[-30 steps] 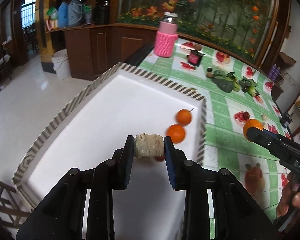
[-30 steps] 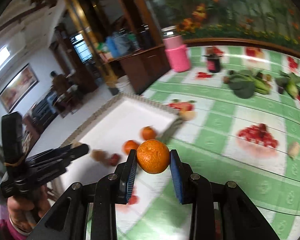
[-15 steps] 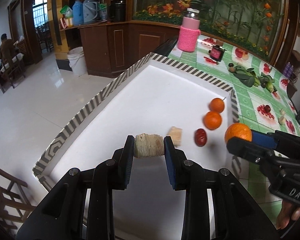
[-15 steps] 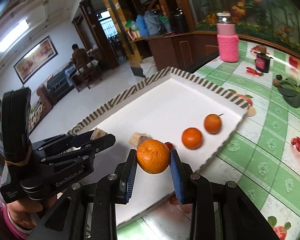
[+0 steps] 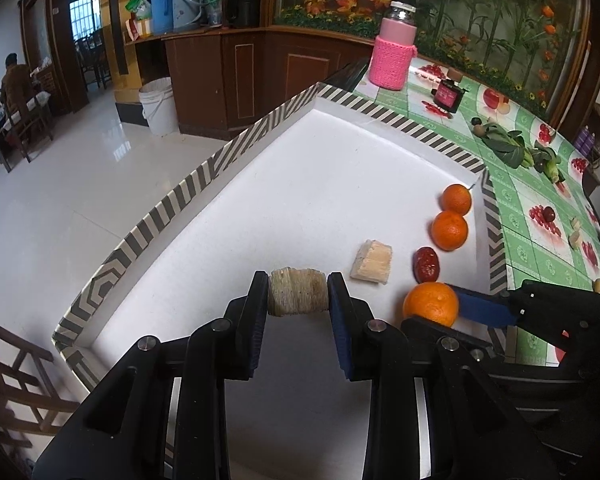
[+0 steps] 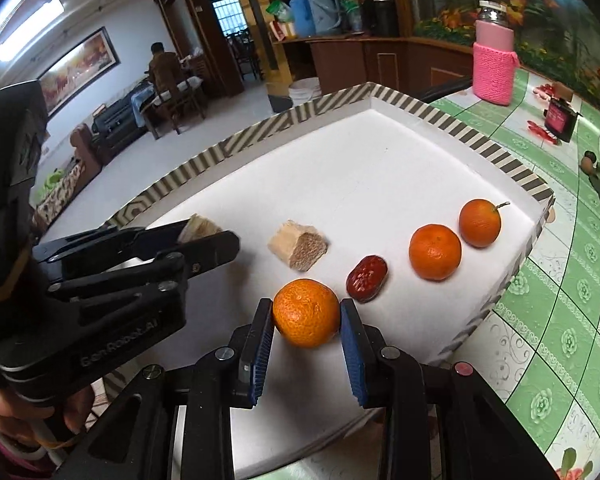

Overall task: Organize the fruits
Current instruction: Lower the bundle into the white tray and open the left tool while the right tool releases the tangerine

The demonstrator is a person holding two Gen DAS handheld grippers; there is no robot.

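Observation:
My left gripper (image 5: 298, 294) is shut on a pale fibrous sugarcane piece (image 5: 297, 297), held just above the white tray (image 5: 220, 168) near its front. My right gripper (image 6: 307, 314) is shut on an orange tangerine (image 6: 306, 312), low over the tray's near right part. On the tray lie a second sugarcane piece (image 5: 372, 267), a red date (image 5: 425, 264) and two tangerines (image 5: 449, 230) (image 5: 456, 199) in a row toward the right edge. In the right wrist view the left gripper (image 6: 204, 236) stands to the left of my held tangerine, with the date (image 6: 367, 278) close on the right.
The tray has a striped grey-and-white rim and sits on a green patterned tablecloth (image 6: 572, 320). A pink knitted jar (image 5: 392, 58), a small dark box (image 5: 447, 96) and leafy greens (image 5: 508, 148) stand further back. A person sits at a far table (image 6: 160, 68).
Both grippers came down and in over the tray with their loads. The right one swung left from the tablecloth to beside the date. Both grips stayed the same.

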